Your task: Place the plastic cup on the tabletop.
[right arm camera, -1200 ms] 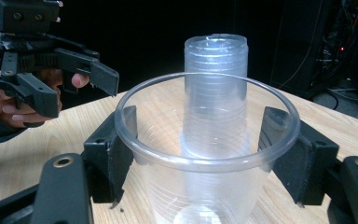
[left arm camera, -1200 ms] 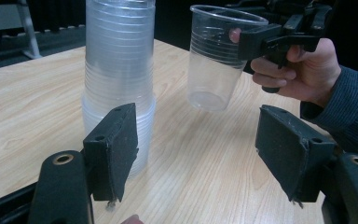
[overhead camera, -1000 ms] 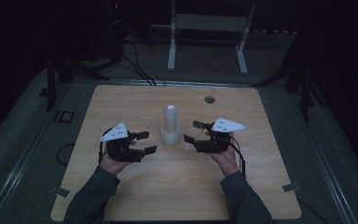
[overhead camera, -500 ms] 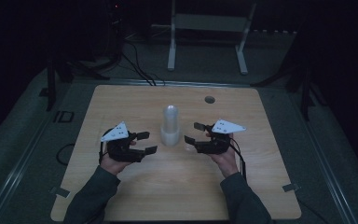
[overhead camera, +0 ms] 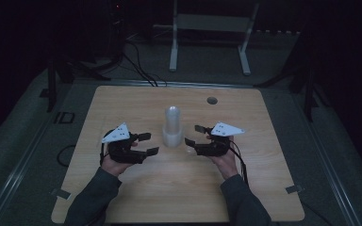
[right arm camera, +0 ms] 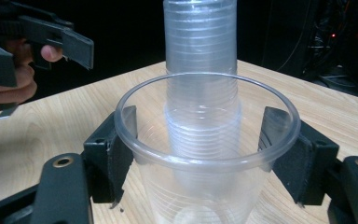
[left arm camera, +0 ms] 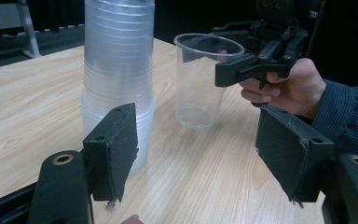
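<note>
Nothing moved: right tool still clamped on single cup beside cup stack; left tool jaws apart, empty.

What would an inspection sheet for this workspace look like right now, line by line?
Surface: wooden table, light grain, with a round hole near the far edge.
Job's things: stack of clear cups upright mid-table; single clear cup upright on the table beside it.
Clutter: nothing seen.
Grippers: right tool has its jaws on either side of the single cup below the rim, pads against its wall; left tool open, nothing between its jaws, facing the stack.
Cables: black cable trails from the right tool; more cables on the floor beyond the table.
Surroundings: dark room, white metal stand behind the table.
</note>
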Demonstrator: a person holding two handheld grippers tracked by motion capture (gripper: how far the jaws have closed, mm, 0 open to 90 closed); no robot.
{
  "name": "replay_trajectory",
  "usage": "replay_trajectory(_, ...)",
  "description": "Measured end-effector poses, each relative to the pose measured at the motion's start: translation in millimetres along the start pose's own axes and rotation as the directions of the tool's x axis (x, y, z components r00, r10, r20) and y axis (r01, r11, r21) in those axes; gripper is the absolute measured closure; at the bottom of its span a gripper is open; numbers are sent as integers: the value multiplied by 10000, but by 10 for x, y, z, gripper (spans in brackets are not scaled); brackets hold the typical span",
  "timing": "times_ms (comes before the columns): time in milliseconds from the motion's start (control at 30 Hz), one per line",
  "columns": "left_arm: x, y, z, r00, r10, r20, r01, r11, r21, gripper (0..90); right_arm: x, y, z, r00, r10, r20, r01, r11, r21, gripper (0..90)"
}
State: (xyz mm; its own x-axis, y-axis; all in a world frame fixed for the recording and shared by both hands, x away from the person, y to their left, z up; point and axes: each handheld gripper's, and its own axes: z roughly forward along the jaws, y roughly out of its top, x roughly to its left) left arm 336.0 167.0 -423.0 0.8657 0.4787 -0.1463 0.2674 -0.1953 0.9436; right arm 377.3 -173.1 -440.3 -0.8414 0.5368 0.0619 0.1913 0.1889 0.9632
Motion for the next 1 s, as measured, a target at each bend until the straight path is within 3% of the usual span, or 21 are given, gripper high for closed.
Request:
replay_trajectory(333,-4,2,0,10000,13,3,-13,10000,1,296,1,-85,60,9996,-146,242,143,9998,144,281)
replay_trajectory(1000,-3,0,-3,10000,17,-11,-17,10000,-6,296,7,-236,129,9997,-95,237,83,9987,500,281)
